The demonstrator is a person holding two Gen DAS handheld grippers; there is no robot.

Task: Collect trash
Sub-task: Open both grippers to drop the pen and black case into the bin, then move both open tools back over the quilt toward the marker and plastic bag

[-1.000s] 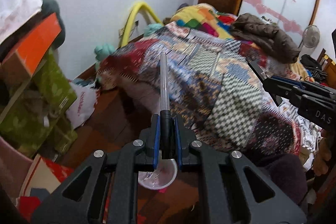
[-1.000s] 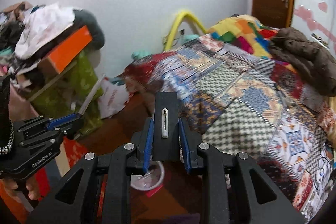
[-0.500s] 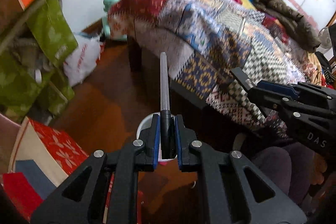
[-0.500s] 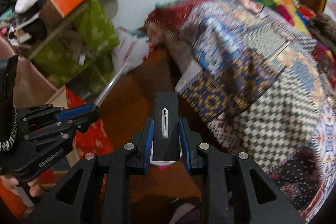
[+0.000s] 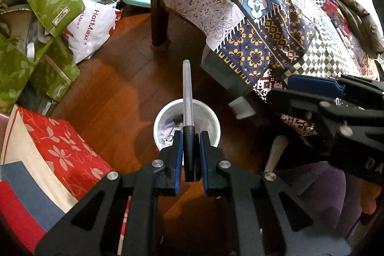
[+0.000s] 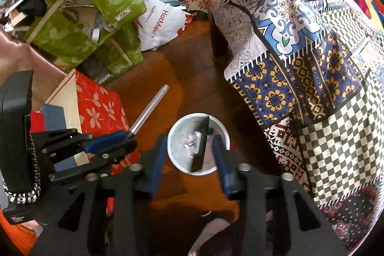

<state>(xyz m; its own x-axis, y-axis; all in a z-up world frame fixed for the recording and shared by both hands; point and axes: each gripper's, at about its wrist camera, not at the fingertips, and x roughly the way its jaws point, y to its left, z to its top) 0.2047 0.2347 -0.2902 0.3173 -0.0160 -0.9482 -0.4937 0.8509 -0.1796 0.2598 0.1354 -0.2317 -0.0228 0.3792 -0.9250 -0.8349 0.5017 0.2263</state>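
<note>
The black clip (image 6: 200, 145) is dropping into the white bin (image 6: 224, 136) on the floor: the right gripper (image 6: 189, 157) has just been opening its jaws, and the clip is now free between them, touching neither pad. Both grippers have come down over the bin. The left gripper (image 5: 189, 155) is still squeezing the pen (image 5: 187, 97), nearly shut, above the bin; it probably goes next.
</note>
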